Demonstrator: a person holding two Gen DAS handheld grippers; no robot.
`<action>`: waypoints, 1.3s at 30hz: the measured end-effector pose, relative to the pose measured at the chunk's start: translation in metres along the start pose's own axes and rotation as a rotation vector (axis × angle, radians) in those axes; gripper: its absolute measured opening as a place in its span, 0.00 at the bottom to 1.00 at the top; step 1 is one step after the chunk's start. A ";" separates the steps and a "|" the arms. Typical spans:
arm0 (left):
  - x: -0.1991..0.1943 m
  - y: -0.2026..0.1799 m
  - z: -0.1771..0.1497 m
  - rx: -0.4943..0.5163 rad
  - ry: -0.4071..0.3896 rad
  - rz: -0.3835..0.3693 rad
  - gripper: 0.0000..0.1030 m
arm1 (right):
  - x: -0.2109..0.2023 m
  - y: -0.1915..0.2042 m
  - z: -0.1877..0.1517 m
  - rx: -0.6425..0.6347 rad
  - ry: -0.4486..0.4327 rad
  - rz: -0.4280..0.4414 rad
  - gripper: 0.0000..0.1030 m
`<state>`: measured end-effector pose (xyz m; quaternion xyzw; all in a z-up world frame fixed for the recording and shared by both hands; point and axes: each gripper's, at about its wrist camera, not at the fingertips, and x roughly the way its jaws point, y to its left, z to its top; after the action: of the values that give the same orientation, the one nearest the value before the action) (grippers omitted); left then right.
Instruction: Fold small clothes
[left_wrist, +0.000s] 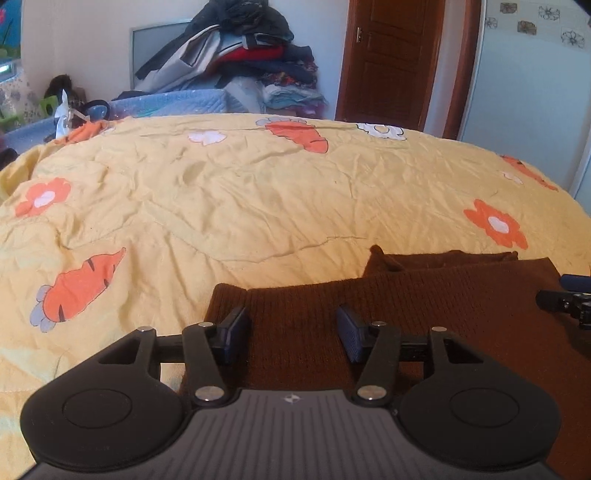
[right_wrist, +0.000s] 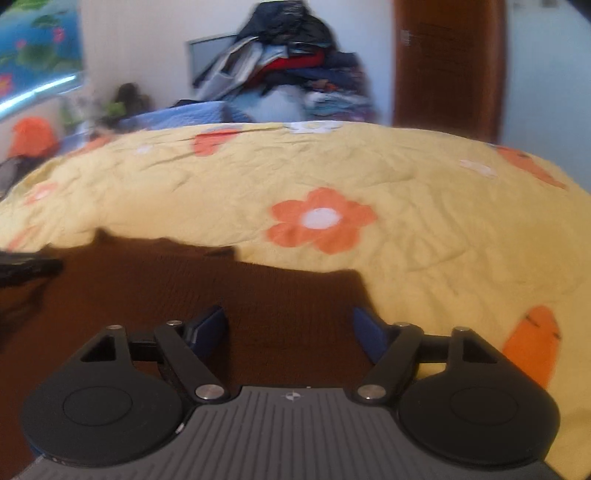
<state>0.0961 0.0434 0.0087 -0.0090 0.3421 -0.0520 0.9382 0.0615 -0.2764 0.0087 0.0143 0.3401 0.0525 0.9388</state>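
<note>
The dark brown knitted garment (left_wrist: 424, 295) lies folded on the yellow flower-and-carrot bedspread (left_wrist: 258, 192) — a fold looks just laid. The left gripper (left_wrist: 291, 334) and right gripper (right_wrist: 290, 330) are spread, empty; next, regrasp an edge.

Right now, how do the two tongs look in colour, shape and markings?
Both look alike. The left tongs have black link arms with silver pivot pins, two round black housings, and dark blue ribbed pads. The grey body between them is ribbed and bears a small pale emblem. The right tongs show the same build, blurred. No cables or sleeves are visible.
</note>
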 end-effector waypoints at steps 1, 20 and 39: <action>0.001 -0.001 0.000 0.007 0.000 0.003 0.53 | 0.000 -0.002 0.002 0.012 0.000 0.003 0.81; -0.026 -0.004 -0.001 -0.051 -0.010 0.084 0.55 | -0.031 0.027 -0.023 -0.070 0.038 -0.060 0.99; -0.122 -0.023 -0.082 0.040 -0.034 -0.077 0.88 | -0.130 0.034 -0.066 -0.028 -0.029 0.094 1.00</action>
<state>-0.0516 0.0345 0.0255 -0.0044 0.3241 -0.0947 0.9412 -0.0829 -0.2568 0.0434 0.0179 0.3246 0.1010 0.9403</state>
